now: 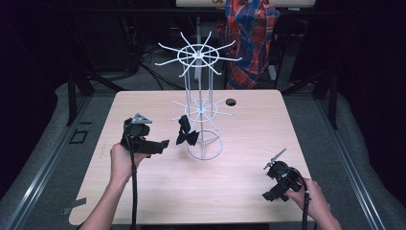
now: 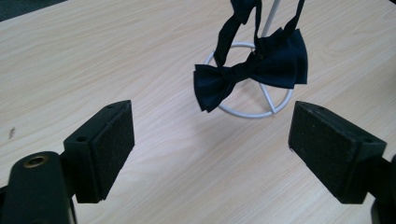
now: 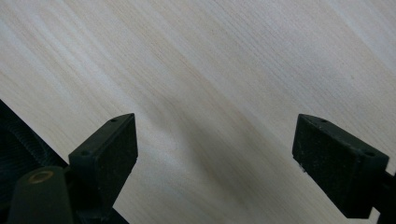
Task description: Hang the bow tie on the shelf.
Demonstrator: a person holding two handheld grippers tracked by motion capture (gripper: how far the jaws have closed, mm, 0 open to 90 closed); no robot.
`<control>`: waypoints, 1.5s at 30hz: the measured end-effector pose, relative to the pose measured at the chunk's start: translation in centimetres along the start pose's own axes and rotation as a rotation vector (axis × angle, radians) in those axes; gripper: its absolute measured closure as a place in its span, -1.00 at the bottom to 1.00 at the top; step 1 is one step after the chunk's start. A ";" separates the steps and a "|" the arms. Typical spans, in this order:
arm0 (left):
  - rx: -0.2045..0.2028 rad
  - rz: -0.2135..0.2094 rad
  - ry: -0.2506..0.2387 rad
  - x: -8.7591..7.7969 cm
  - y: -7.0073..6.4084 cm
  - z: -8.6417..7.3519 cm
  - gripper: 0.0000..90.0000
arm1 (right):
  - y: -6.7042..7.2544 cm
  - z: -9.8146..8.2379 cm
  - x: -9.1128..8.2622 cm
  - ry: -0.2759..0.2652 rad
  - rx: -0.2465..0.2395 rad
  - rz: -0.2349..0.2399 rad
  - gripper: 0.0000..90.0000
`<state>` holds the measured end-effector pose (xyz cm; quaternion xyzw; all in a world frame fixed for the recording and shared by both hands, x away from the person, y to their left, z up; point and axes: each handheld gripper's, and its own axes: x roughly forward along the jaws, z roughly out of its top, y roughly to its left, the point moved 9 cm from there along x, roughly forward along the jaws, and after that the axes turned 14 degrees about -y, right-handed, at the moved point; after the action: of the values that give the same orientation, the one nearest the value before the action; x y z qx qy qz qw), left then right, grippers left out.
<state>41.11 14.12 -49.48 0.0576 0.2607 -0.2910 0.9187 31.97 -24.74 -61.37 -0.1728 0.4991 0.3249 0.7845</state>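
- In the high view the right tongs (image 1: 274, 179) sit at the lower right of the frame, held low over the desk (image 1: 158, 201) in the person's right hand (image 1: 309, 194); in the right gripper view the jaws stand wide apart with nothing but bare wood grain between them
- The left tongs (image 1: 160, 146) sit left of centre, held by the left hand (image 1: 122, 160), aimed rightwards at the bow tie (image 1: 186, 135); their jaws are spread wide and hold nothing
- In the left gripper view the bow tie (image 2: 254, 74) hangs in the upper middle of the frame, beyond the gap between the jaws, apart from both pads
- Its long axis runs roughly left to right, tilted, the left wing lower than the right; its black strap (image 2: 233, 28) rises out of the top of the frame
- The white wire stand (image 1: 201, 103) is just behind the tie; its ring base (image 2: 252, 109) rests on the desk below it, the upright pole beside the strap
- Farther off, near the desk's back edge, there is a dark round hole (image 1: 231, 102); beyond that, a plaid cloth (image 1: 249, 38) hangs at the top of the frame
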 end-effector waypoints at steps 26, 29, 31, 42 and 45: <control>-0.034 0.028 0.149 -4.7 1.3 -7.4 -0.99 | 0.0 -0.1 0.0 0.020 -0.010 -0.004 -0.69; -0.044 0.026 0.167 -4.8 1.2 -8.2 -0.99 | 0.0 -0.1 -0.1 0.024 -0.013 0.004 -0.69; -0.051 0.021 0.182 -4.9 1.1 -8.8 -1.00 | 0.1 -0.1 0.1 0.010 -0.001 0.002 -0.69; -0.067 0.056 0.173 -5.8 1.2 -11.0 -1.00 | 0.1 -0.1 0.1 0.017 -0.004 0.000 -0.69; -0.073 0.068 0.163 -5.9 1.2 -11.6 -0.99 | 0.2 -0.1 0.1 0.015 -0.005 0.003 -0.69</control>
<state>32.51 21.07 -56.44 0.0563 0.3430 -0.2444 0.9052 31.84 -24.65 -61.45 -0.1766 0.5044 0.3262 0.7797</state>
